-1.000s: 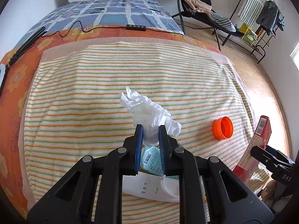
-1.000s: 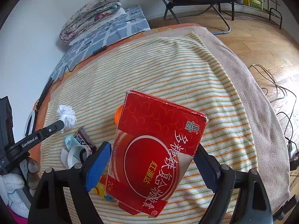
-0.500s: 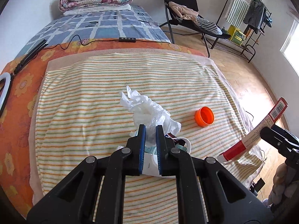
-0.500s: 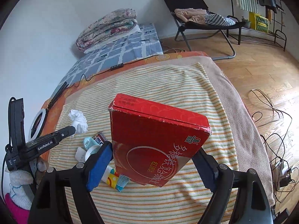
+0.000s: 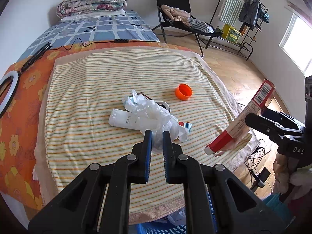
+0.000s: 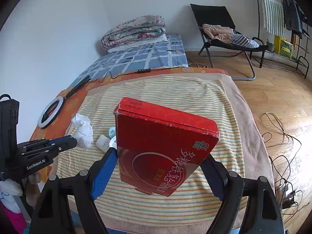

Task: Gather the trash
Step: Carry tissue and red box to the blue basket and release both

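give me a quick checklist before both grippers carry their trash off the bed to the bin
1. Left gripper shut on the crumpled white plastic bag: ok.
2. Bag clear of the bed: cannot tell; part may drape on the white packet.
3. Right gripper shut on the red box: ok, pads press on both sides.
4. Box lifted off the striped towel: ok.
5. All trash collected: not ok; the orange cap and wrappers remain.
6. Blue basket below the bed edge: cannot tell, mostly hidden.
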Motion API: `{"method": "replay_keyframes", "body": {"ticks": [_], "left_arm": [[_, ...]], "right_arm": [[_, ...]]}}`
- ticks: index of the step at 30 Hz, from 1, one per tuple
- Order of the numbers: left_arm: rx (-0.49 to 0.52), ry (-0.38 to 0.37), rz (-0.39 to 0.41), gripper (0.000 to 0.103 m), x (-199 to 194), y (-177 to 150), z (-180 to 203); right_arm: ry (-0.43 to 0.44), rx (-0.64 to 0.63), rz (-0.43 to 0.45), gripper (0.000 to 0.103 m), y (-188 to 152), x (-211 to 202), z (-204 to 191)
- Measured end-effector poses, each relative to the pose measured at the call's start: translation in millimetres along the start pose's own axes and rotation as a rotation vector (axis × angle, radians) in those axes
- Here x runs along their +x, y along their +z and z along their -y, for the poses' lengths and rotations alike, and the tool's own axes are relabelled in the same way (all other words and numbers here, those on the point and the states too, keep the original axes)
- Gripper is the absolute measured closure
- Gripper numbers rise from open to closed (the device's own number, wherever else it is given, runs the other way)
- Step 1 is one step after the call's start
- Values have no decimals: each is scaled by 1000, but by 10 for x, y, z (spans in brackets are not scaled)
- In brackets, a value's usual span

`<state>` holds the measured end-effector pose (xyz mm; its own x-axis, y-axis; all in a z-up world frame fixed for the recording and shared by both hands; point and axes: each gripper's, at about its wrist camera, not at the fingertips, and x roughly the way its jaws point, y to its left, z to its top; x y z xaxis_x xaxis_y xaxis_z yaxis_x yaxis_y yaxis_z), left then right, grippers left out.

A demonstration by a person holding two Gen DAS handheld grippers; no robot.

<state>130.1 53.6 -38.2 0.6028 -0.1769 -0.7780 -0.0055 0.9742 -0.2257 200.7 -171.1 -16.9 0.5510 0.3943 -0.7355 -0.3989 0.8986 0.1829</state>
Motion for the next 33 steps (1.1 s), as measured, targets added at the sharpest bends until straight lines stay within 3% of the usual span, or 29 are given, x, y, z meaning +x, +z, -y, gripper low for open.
{"method": "replay_keyframes", "body": {"ticks": [14,33], "left_arm": [[-7,-22,-52,94,-400,-1041,371],[-74,-33,-205,94,-128,-2049,469]], "right_arm": [[47,-54,-35,17,-770,-518,-159],[74,-70,-143,17,-1588,-516,-246]]}}
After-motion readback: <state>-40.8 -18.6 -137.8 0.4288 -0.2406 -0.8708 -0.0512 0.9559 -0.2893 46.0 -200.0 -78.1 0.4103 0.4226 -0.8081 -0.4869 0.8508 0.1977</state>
